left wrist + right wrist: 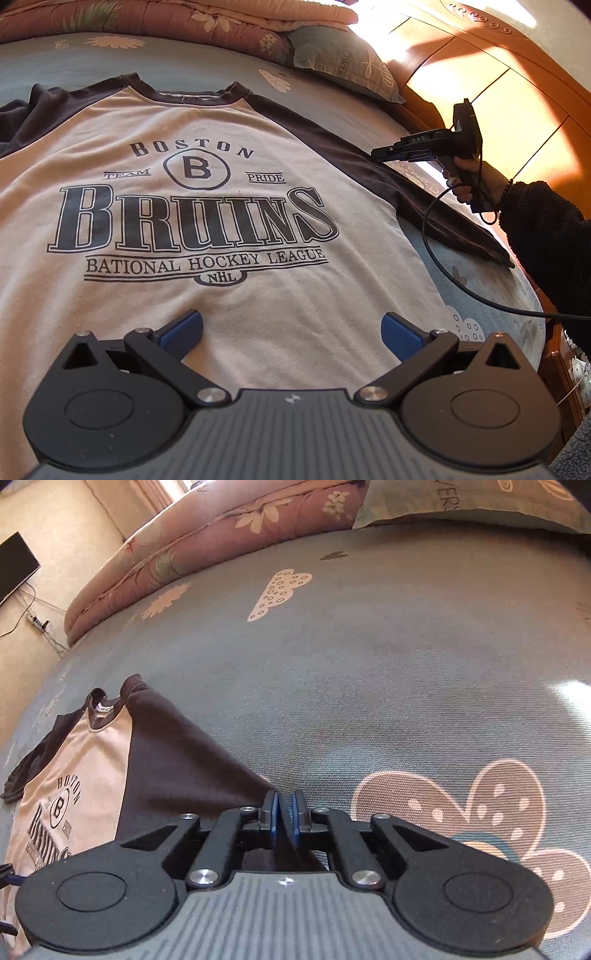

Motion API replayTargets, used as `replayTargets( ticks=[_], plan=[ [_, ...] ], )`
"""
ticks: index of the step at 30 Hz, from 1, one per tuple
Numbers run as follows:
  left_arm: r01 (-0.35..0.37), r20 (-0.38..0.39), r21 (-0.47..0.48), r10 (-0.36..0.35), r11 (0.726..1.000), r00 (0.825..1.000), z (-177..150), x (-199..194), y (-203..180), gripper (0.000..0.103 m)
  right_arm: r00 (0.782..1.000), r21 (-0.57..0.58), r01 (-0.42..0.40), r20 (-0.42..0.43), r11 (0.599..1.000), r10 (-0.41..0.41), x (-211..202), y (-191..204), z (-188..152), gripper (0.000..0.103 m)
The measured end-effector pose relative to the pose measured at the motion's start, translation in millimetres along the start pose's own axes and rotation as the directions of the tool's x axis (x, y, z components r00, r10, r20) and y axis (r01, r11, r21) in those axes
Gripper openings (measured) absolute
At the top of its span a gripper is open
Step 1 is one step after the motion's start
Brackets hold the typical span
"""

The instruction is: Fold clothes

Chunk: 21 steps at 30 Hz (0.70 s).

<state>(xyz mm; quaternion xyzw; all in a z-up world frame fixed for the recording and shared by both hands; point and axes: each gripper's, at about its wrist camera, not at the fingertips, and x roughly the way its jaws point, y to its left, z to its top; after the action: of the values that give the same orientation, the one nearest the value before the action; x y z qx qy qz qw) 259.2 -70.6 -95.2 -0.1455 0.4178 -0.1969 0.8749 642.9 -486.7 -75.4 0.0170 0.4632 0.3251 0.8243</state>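
Observation:
A pale raglan shirt [236,122] with dark sleeves and a "Boston Bruins" print lies flat, front up, on the bed. My left gripper [291,326] is open over the shirt's lower body, its blue pads [184,330] wide apart with nothing between them. A hand holds my right gripper [382,153] over the upper part of the shirt's right sleeve [436,206]. In the right wrist view the right gripper [285,799] has a narrow gap between its pads. The dark sleeve [177,760] runs under its left finger, and I see no cloth pinched. The shirt [92,760] lies to the left.
The bed has a grey-blue patterned sheet [369,664]. A folded pink floral quilt [166,18] and a pillow [343,62] lie at the far side. A wooden headboard [498,92] stands on the right. A black cable [443,273] trails from the right gripper over the bed edge.

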Motion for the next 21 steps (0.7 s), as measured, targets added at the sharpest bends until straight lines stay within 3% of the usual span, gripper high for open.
replayTargets(
  ticks=[1, 3, 6, 8, 10, 14, 18, 21],
  plan=[
    [0.0, 0.001, 0.001, 0.0, 1.0, 1.0, 0, 0, 0, 0.102, 1.0, -0.014, 0.017, 0.016, 1.0, -0.017, -5, 8, 1, 0.031],
    [0.0, 0.001, 0.003, 0.0, 1.0, 1.0, 0, 0, 0, 0.102, 1.0, -0.051, 0.014, 0.021, 0.999, -0.013, -10, 25, 0, 0.032],
    [0.001, 0.001, 0.005, -0.001, 1.0, 1.0, 0, 0, -1, 0.102, 0.999, -0.128, -0.024, -0.043, 0.991, 0.018, -5, 54, -6, 0.04],
    [0.007, 0.0, 0.0, -0.007, 1.0, 1.0, 0, 0, 0, 0.102, 0.995, -0.128, -0.014, -0.097, 0.992, 0.001, 1, 54, -14, 0.04],
    [0.014, 0.001, -0.005, -0.014, 1.0, 1.0, 0, 0, 2, 0.102, 0.996, -0.082, -0.001, -0.093, 0.997, -0.007, -8, 38, -27, 0.039],
    [0.016, 0.007, -0.007, -0.016, 1.0, 1.0, -1, 0, 2, 0.102, 0.987, 0.052, 0.144, -0.086, 0.988, -0.139, -56, -6, -52, 0.039],
    [0.006, 0.007, -0.005, -0.005, 1.0, 1.0, -1, 0, 0, 0.102, 0.989, 0.109, 0.15, -0.005, 0.983, -0.15, -112, -28, -75, 0.045],
    [-0.001, 0.003, -0.004, 0.001, 1.0, 1.0, 0, 1, -1, 0.102, 0.992, 0.204, 0.117, 0.013, 0.972, -0.123, -130, -49, -87, 0.046]
  ],
)
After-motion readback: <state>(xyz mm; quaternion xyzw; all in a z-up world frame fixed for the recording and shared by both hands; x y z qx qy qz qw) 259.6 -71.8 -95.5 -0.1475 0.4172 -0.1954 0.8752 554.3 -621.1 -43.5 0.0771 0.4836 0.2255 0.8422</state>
